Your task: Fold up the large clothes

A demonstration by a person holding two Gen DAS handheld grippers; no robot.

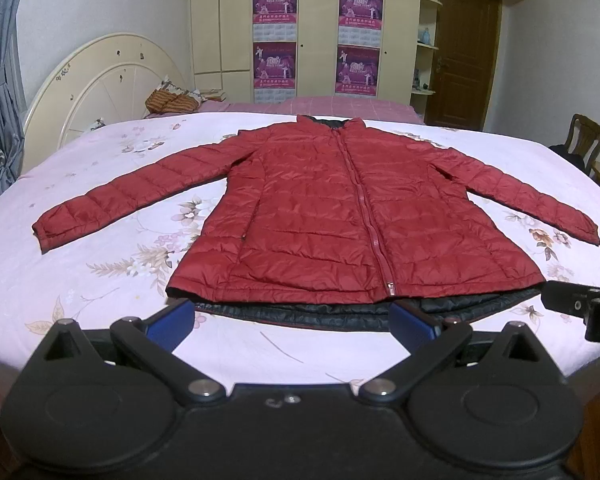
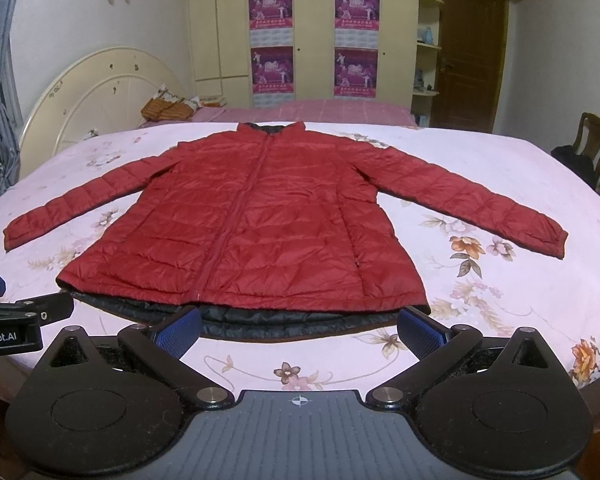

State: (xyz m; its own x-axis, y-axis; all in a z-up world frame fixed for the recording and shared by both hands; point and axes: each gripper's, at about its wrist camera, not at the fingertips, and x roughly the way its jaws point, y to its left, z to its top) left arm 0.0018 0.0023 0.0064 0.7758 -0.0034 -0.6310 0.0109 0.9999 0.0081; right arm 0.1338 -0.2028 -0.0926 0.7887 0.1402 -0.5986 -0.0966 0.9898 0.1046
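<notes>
The red puffer jacket [image 1: 332, 216] lies flat and zipped on the flowered bed [image 1: 100, 280], collar toward twelve o'clock, sleeves spread toward nine and three, its dark lining peeking out below the hem at six. The left tool [image 1: 292, 316] and right tool [image 2: 300, 326] both hover just short of that hem with jaws apart, holding nothing. The likely trouble: this slick quilted shell (puffy, springy) may slip from a shallow pinch, or a tool may catch only the top layer, leaving a lopsided fold.

A red quilted jacket [image 1: 320, 216] lies flat, zipped, sleeves spread, on the floral bedsheet [image 1: 100, 280].
</notes>
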